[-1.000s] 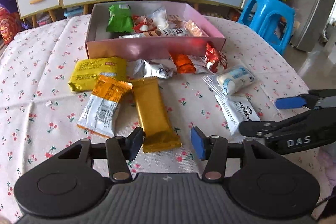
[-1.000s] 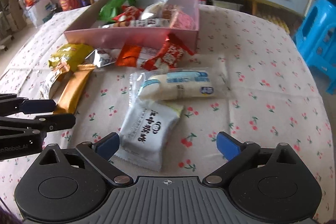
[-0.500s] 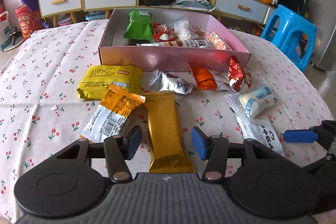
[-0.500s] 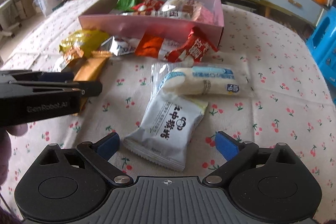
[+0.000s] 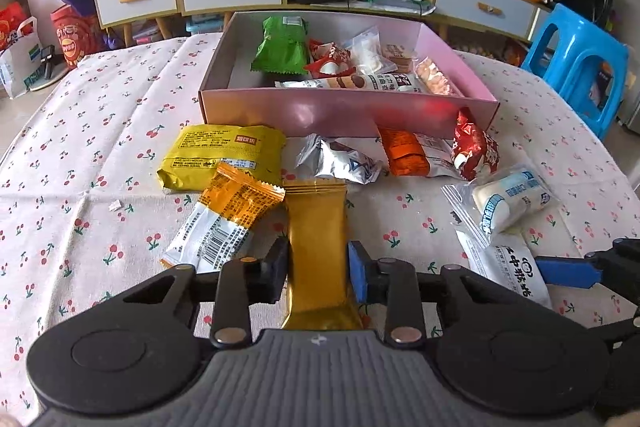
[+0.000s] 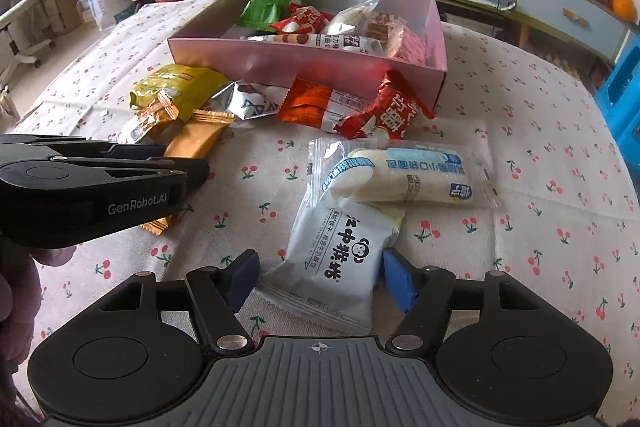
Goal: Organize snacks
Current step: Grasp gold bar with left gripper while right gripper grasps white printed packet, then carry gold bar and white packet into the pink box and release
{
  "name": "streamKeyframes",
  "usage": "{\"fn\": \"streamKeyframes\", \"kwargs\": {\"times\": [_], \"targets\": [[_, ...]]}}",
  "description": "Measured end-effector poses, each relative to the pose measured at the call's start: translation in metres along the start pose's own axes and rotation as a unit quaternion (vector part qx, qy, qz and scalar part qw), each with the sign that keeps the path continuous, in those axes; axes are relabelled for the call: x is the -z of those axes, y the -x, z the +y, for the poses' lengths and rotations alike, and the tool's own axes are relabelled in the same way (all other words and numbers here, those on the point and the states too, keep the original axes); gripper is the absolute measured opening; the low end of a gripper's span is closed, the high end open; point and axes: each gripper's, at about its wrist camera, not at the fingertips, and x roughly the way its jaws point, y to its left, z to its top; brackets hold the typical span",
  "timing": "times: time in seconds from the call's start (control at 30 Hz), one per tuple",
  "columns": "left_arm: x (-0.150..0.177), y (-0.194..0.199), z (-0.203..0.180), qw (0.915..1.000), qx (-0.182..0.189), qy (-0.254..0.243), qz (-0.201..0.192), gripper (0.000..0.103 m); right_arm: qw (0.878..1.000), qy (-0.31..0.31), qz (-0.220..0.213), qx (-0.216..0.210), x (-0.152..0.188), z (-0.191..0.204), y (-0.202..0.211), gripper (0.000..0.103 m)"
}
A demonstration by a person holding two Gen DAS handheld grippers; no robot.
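Cherry-print cloth covers the tabletop (image 5: 100, 131), with drawers and shelves behind it. At the left lie a yellow packet (image 5: 218, 155) and an orange-and-white packet (image 5: 224, 219), loose on the cloth. Next comes the gold bar (image 5: 316, 243), lying lengthwise between the fingers of the left gripper (image 5: 318, 273); both pads sit against its long edges, so the grip looks closed on it or very nearly so. It seems light, with slick foil, and the filling may snap, so a gentle hold across the middle suits it. Behind stands the pink box (image 5: 344, 111), already holding several snacks.

Further right, the right gripper (image 6: 320, 277) straddles the white biscuit packet (image 6: 340, 263), its fingers spread, 1 just touching the right edge and the other apart. That pouch looks puffy, soft and crushable; its flat sealed end would crumple, so the body is the better hold. A cream-roll packet (image 6: 404, 175) overlaps its far end.
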Motion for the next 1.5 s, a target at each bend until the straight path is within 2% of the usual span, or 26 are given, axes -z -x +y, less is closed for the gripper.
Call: {"fn": "streamKeyframes", "kwargs": {"times": [0.13,0.33,0.73,0.83,0.9,1.07,1.37,1.5], "targets": [[-0.001,0.003,0.0,0.9998,0.011,0.011,0.012,0.026,1.0,-0.004,0.005,-0.004,-0.003,-0.001,0.002,0.063],[-0.005,0.012,0.002,0.9995,0.022,0.019,0.016,0.026,0.999,-0.035,0.017,-0.037,-0.009,-0.006,0.007,0.061],[-0.019,0.027,0.01,0.9989,0.031,0.035,-0.003,0.026,0.992,-0.083,0.023,-0.096,-0.02,-0.013,0.023,0.059],[-0.023,0.03,0.014,0.9988,0.028,0.039,-0.011,0.026,0.985,-0.11,0.032,-0.126,-0.025,-0.019,0.024,0.059],[-0.026,0.031,0.017,0.9986,0.025,0.044,-0.016,0.026,0.977,-0.142,0.045,-0.155,-0.028,-0.024,0.023,0.059],[-0.034,0.034,0.027,0.9973,0.02,0.066,-0.026,0.026,0.961,-0.195,0.047,-0.189,-0.041,-0.039,0.023,0.059],[-0.058,0.03,0.036,0.995,0.007,0.092,-0.038,0.026,0.943,-0.251,0.01,-0.217,-0.069,-0.066,0.028,0.059],[-0.074,0.024,0.04,0.9944,0.009,0.098,-0.038,0.026,0.936,-0.271,-0.02,-0.224,-0.082,-0.08,0.03,0.059]]}}
